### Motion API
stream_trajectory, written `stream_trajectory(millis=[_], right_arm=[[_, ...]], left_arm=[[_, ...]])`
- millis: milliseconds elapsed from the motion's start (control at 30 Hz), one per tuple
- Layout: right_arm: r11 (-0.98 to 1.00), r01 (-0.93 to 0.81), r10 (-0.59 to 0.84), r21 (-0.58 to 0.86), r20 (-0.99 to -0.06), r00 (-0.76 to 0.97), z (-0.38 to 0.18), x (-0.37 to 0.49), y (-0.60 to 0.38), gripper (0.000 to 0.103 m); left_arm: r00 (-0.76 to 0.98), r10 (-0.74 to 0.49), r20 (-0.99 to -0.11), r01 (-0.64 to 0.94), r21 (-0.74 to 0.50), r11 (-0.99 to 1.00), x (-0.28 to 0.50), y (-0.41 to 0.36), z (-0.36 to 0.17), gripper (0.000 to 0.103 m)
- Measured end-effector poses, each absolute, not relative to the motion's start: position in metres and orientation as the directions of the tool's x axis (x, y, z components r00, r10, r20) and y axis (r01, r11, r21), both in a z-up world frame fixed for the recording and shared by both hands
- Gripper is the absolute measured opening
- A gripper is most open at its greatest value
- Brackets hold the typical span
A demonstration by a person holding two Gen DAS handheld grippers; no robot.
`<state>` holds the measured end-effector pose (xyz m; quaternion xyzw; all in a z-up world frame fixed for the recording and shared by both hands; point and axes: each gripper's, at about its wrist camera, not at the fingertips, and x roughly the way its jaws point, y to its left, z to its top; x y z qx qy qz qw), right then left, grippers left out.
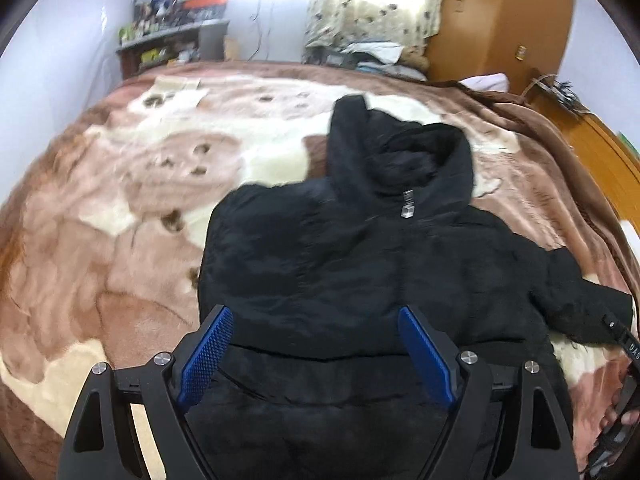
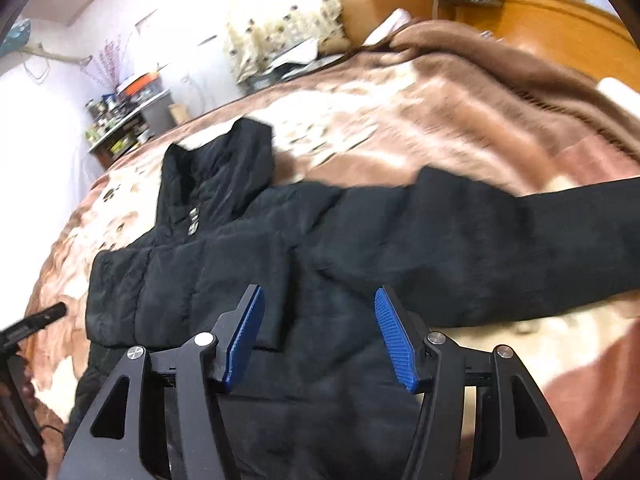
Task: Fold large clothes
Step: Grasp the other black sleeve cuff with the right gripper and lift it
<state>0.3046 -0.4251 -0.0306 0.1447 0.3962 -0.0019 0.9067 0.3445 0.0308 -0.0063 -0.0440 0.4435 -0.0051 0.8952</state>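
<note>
A black hooded puffer jacket [image 1: 360,256] lies front-up on the bed, hood pointing away. One sleeve is folded across the chest; the other sleeve [image 2: 520,240] stretches out to the right. My left gripper [image 1: 316,316] is open and empty, hovering over the jacket's lower body. My right gripper [image 2: 318,300] is open and empty over the jacket [image 2: 280,248] near the armpit of the outstretched sleeve. The right gripper's edge shows at the far right of the left wrist view [image 1: 624,344].
The bed is covered by a brown, pink and cream plush blanket [image 1: 140,200]. A cluttered shelf [image 1: 172,36] stands at the far wall, a wooden wardrobe [image 1: 500,16] and headboard [image 2: 560,20] to the right. The left gripper's tip [image 2: 40,320] shows at the left.
</note>
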Motion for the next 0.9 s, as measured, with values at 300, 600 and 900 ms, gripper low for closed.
stream_trajectory(millis=[300,600,900], right_arm=[[0.931,0.310,-0.080,0.192,-0.722,0.688,-0.012,0.246,-0.532,0.059],[0.848,0.502,-0.220,0.171,-0.748,0.626,-0.043,0.223,-0.608,0.062],[0.804,0.586,-0.301,0.103,-0.778,0.551,-0.073,0.250,-0.637,0.069]], left_arm=[[0.671,-0.100,-0.734,0.041,-0.099,0.994,0.317,-0.037,0.034,0.087],[0.615,-0.185,-0.767,0.106,-0.152,0.983,0.323,-0.093,0.003,0.087],[0.535,-0.177,-0.826,0.150,-0.114,0.982,0.338,-0.119,-0.051,0.087]])
